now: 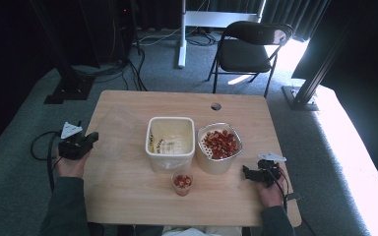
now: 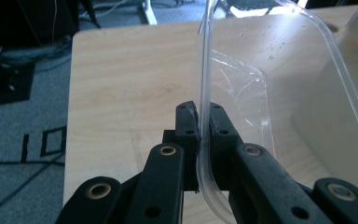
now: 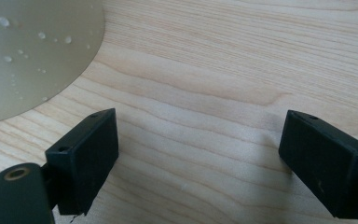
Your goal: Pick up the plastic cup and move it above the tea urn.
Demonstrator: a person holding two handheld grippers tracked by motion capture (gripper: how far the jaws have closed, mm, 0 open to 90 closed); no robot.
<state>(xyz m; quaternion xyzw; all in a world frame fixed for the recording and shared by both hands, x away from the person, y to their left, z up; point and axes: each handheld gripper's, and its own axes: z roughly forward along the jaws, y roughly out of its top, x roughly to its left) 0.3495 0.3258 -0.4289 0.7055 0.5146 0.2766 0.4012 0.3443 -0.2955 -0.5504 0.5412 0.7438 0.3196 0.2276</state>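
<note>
- Counter (image 1: 128,196): one pale wooden top, carrying every item below; one cable hole near its far edge.
- Folding chair (image 1: 248,49): one, dark, on the carpet beyond the far edge of the counter.
- Clear plastic lid (image 1: 115,129): one, transparent, at the left of the counter, just left of the white tub. Its near-left rim (image 2: 205,93) is pinched edge-on and the lid looks tilted. Judged risk: the rim is thin, smooth and flexible, so it could slide out of the pads or bow and spring free, and a swinging far edge could strike the tub beside it.
- White tub (image 1: 171,142): one, square, open, at the centre of the counter.
- Strainer bowl (image 1: 219,147): one, touching or just beside the tub on its right, holding many small red pieces, too small to count. Judged risk: a knock from either side could scatter them.
- Small cup (image 1: 182,183): one, near side of the tub, with red pieces inside; light enough to tip if brushed.
- Left hand-held gripper (image 2: 201,122): one, at the left edge of the counter, jaws together and clamped on the lid rim.
- Right hand-held gripper (image 3: 198,154): one, at the near right, jaws wide apart over bare wood, holding nothing.
</note>
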